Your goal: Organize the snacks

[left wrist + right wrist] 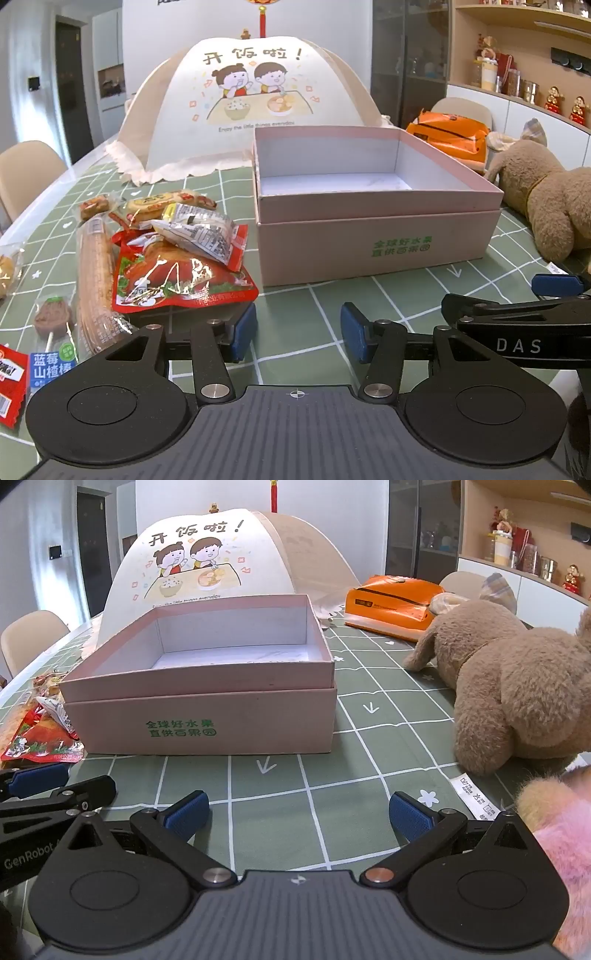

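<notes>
A pink box (373, 243) stands open and empty on the green checked tablecloth; it also shows in the right wrist view (207, 720). A heap of snack packets lies left of it: a red chicken packet (177, 280), a grey-white packet (203, 232), a long corn packet (94, 273), a pastry packet (155, 205) and a blue hawthorn-stick packet (51, 343). My left gripper (299, 332) is open and empty, low over the cloth just in front of the red packet. My right gripper (299, 812) is open and empty, in front of the box.
A domed food cover (243, 107) stands behind the box. An orange bag (391, 605) lies at the back right. A brown plush dog (517, 686) lies right of the box, a pink plush (561, 849) close to my right gripper. Chairs stand at the left edge.
</notes>
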